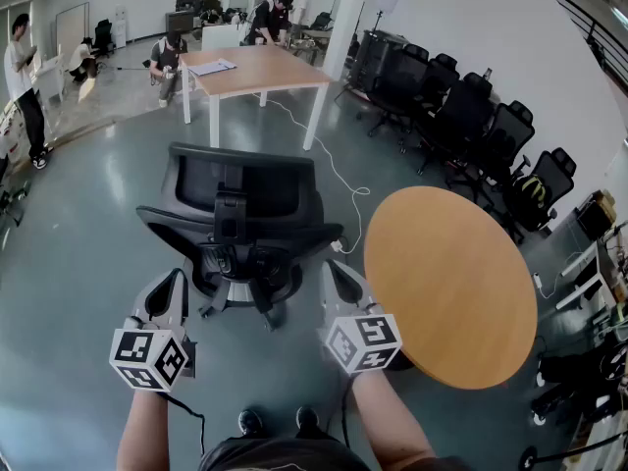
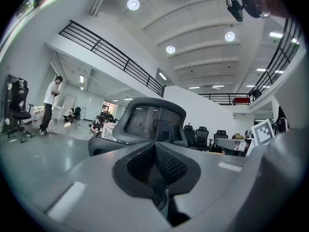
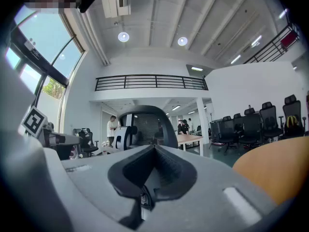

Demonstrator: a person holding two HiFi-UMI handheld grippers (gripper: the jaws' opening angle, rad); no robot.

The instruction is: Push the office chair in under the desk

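A black mesh-backed office chair (image 1: 240, 214) stands on the grey floor with its backrest toward me. Beyond it is the wooden desk (image 1: 260, 70) on white legs, with a stretch of floor between them. My left gripper (image 1: 175, 283) hovers shut and empty just behind the chair's left side. My right gripper (image 1: 332, 271) is also shut and empty, just behind the chair's right side. Neither visibly touches the chair. In the left gripper view the closed left gripper (image 2: 155, 146) points level at the backrest (image 2: 149, 122). In the right gripper view the right gripper (image 3: 154, 149) faces the backrest (image 3: 147, 124), with the desk (image 3: 190, 139) behind.
A round wooden table (image 1: 451, 283) stands close on the right of the chair. A row of black office chairs (image 1: 461, 116) lines the right wall. A white cable (image 1: 339, 170) runs over the floor by the desk. People stand at the far left (image 1: 25, 77) and behind the desk.
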